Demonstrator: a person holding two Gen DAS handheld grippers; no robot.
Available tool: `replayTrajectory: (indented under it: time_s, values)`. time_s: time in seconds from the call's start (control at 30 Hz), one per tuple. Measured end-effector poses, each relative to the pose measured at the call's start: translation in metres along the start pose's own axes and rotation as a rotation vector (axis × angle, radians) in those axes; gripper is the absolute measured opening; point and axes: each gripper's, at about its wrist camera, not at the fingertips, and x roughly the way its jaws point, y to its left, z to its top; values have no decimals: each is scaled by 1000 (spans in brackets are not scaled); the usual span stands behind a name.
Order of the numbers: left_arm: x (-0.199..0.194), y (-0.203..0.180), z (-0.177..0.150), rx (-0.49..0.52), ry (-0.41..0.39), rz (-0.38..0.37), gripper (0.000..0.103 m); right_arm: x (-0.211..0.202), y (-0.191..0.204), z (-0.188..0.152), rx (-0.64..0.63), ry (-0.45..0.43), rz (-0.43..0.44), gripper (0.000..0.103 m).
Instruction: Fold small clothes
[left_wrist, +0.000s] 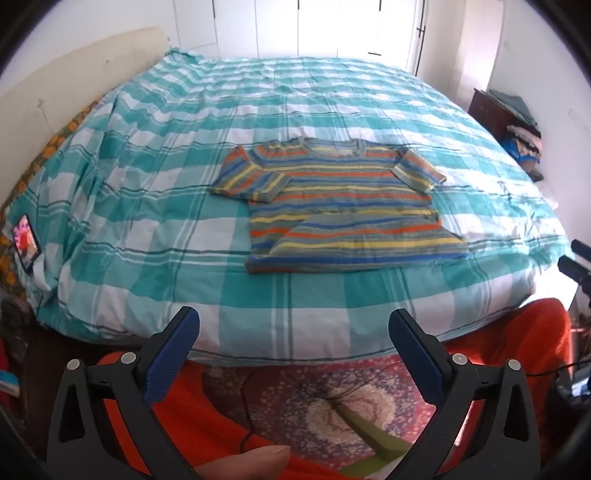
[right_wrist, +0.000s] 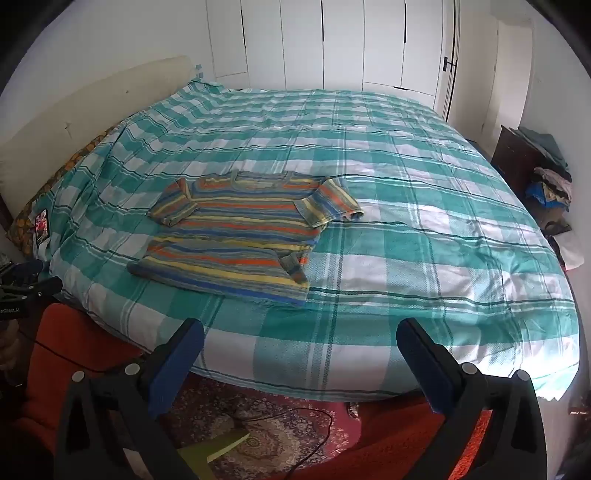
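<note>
A small striped T-shirt (left_wrist: 343, 206) in grey, orange, yellow and blue lies spread flat near the front of the bed, neck toward the far side. Its near right hem corner is turned over. In the right wrist view the same T-shirt (right_wrist: 236, 229) sits left of centre. My left gripper (left_wrist: 293, 332) hangs open over the bed's front edge, short of the shirt, nothing between its fingers. My right gripper (right_wrist: 301, 341) is open too, over the front edge to the right of the shirt. The other gripper's tip (right_wrist: 33, 284) shows at the left border.
The bed carries a teal and white checked duvet (left_wrist: 166, 173). A phone with a lit screen (left_wrist: 26, 242) lies at its left edge. A dark cabinet with piled clothes (right_wrist: 546, 177) stands right. Below are a patterned rug (left_wrist: 295, 402), a cable and orange-clad legs (left_wrist: 517, 339).
</note>
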Motion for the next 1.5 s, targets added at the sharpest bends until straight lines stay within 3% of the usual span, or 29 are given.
replayTrajectory:
  time_s: [0.2,0.83,1.5]
  values:
    - [-2,1,-3,-10,5,-30,102,0,11,-2,-32,7,-7,103]
    - [1,-10,-1,21,27,-38,102,5,22,-5,-29,37,48,103]
    - [-4,-20,-3,47,13,-45,102,3,21,-4,-33,27,39,103]
